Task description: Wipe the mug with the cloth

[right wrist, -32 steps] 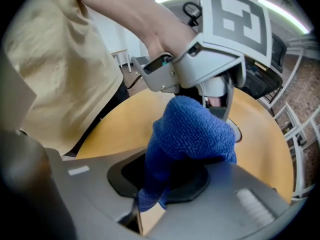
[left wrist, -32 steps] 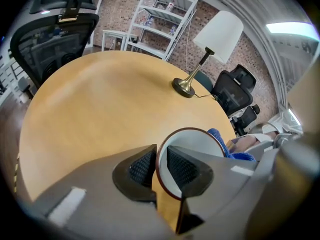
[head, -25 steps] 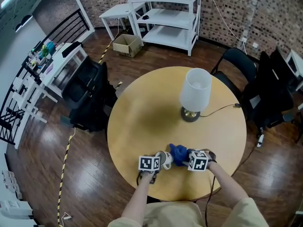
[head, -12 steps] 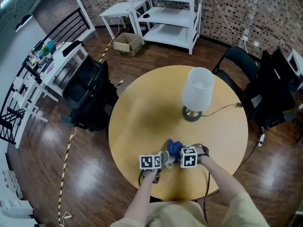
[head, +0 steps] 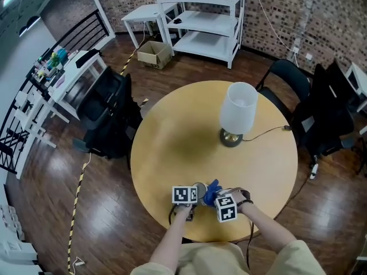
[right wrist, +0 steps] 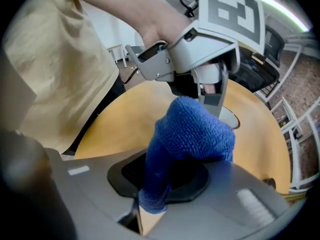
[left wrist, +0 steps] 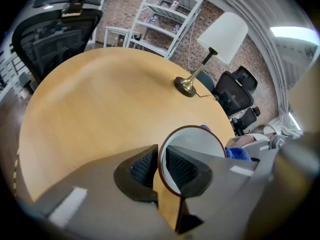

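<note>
I'm looking into what seems an office or studio: black office chairs (head: pixel 106 114) are flanking a round table (head: pixel 172 145), white shelving (head: pixel 202 20) is lining a brick wall (head: pixel 278 10).

Mug (head: pixel 199 187) mostly hidden (head view)

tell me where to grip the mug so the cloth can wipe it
Grip the mug by its rim wall, coming from above. Its mouth is open and faces up, so one jaw fits inside and one outside, which is how the left gripper is shut on it. That leaves the rest of the mug free for the cloth pinched in the right gripper.
</note>
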{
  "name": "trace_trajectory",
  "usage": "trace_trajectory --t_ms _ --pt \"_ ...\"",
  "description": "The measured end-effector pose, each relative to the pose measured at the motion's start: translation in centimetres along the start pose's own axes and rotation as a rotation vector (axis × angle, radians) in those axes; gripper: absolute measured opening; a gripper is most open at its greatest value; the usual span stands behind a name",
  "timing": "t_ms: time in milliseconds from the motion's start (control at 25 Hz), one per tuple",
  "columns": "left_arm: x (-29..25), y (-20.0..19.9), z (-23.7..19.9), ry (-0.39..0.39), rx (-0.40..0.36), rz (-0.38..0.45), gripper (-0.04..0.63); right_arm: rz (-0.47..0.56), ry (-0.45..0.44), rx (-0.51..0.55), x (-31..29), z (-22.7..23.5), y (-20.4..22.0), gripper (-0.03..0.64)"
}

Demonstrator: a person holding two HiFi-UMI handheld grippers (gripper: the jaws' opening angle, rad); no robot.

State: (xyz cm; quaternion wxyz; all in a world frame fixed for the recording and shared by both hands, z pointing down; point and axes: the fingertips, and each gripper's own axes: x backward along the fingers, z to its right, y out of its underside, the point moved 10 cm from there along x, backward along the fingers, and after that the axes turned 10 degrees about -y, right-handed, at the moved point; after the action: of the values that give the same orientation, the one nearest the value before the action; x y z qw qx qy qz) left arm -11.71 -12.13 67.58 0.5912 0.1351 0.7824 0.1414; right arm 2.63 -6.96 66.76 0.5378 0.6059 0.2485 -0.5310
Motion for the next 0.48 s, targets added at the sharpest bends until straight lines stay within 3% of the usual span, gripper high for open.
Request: trace_trajectory --t_ms 160,320,480 --pt "0.2 -0.2 1.1 0.007 -0.234 -0.005 0.029 0.124 0.009 -0.142 1.9 -1.0 1.9 0.078" --pt "0.1 -0.7 3.2 -0.003 -0.566 -0.004 0.029 0.258 0.089 -0.379 4.1 -2.6 5.2 0.078" --pt "0.3 -1.2 5.9 0.030 -0.892 0.007 0.029 0.327 0.156 -0.517 4.7 -4.6 7.3 0.078"
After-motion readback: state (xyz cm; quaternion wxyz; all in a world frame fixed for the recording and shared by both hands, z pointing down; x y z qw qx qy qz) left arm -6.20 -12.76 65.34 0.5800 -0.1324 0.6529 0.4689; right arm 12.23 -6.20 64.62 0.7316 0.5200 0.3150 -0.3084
